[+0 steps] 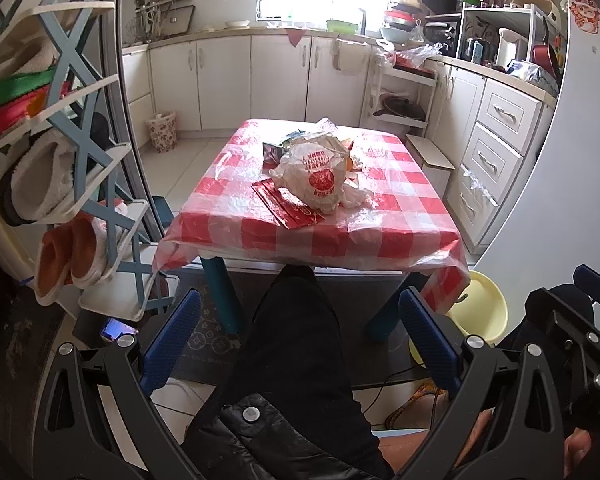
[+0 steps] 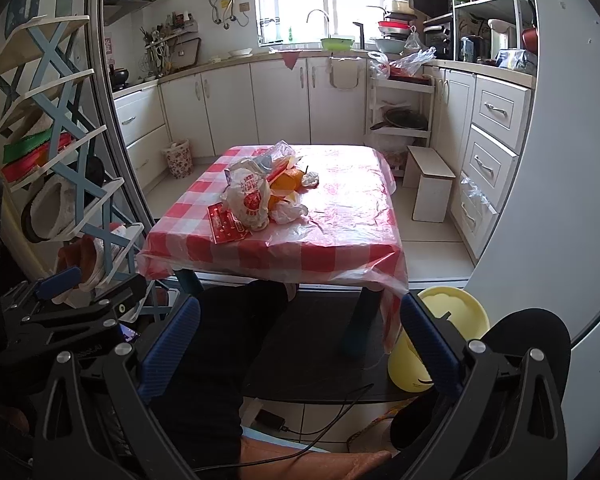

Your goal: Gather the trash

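Note:
A low table (image 1: 380,236) (image 2: 340,240) with a red-and-white checked plastic cover stands ahead. On it lies a heap of trash: a crumpled white plastic bag with red print (image 1: 316,176) (image 2: 248,196), a flat red packet (image 1: 288,204) (image 2: 226,230), a small carton (image 1: 276,148), orange peel (image 2: 290,180) and clear plastic wrap. My left gripper (image 1: 300,340) is open, held low in front of the table over a person's dark-trousered leg. My right gripper (image 2: 300,340) is open too, well short of the trash. A yellow bin (image 1: 476,308) (image 2: 440,344) sits by the table's near right leg.
A blue shoe rack with slippers (image 1: 60,184) (image 2: 60,200) fills the left side. White kitchen cabinets line the back and right. A floral waste basket (image 1: 163,131) (image 2: 178,158) stands on the floor at the back left, and a small white stool (image 1: 432,160) (image 2: 430,182) beside the table.

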The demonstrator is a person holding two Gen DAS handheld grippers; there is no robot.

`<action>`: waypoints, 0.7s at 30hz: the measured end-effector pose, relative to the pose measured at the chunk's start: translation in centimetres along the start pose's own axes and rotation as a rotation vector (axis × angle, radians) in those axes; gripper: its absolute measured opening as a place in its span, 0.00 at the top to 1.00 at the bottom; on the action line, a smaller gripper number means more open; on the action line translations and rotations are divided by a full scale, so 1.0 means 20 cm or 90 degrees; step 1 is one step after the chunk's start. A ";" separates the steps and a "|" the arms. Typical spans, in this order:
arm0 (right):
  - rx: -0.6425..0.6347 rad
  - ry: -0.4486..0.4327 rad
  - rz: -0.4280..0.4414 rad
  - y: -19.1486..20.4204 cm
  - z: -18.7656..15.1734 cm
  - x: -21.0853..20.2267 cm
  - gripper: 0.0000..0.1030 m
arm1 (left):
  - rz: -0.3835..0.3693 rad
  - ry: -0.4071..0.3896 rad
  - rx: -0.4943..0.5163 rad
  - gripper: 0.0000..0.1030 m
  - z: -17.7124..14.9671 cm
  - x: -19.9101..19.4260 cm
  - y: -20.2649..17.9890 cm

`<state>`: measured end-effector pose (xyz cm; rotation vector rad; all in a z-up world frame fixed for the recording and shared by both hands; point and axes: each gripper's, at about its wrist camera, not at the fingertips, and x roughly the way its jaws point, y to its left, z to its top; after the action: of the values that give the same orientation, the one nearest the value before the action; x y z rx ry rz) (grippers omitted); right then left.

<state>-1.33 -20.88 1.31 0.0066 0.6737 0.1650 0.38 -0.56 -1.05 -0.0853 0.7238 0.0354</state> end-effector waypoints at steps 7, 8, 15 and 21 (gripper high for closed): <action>-0.016 0.002 0.010 0.00 0.01 0.07 0.07 | 0.005 0.008 -0.029 0.08 0.03 0.12 0.08; -0.018 0.006 0.009 0.00 0.01 0.09 0.07 | 0.008 0.014 -0.038 0.08 0.04 0.16 0.10; -0.007 0.034 0.006 -0.06 0.05 0.28 0.07 | 0.013 0.039 -0.089 0.08 0.15 0.43 0.21; 0.002 0.066 0.009 -0.08 0.08 0.48 0.07 | -0.016 0.027 -0.076 0.08 0.31 0.65 0.15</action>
<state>7.32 -20.87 -3.54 0.0064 0.7773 0.1790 13.98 3.08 -5.33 -0.2100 0.7626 0.0538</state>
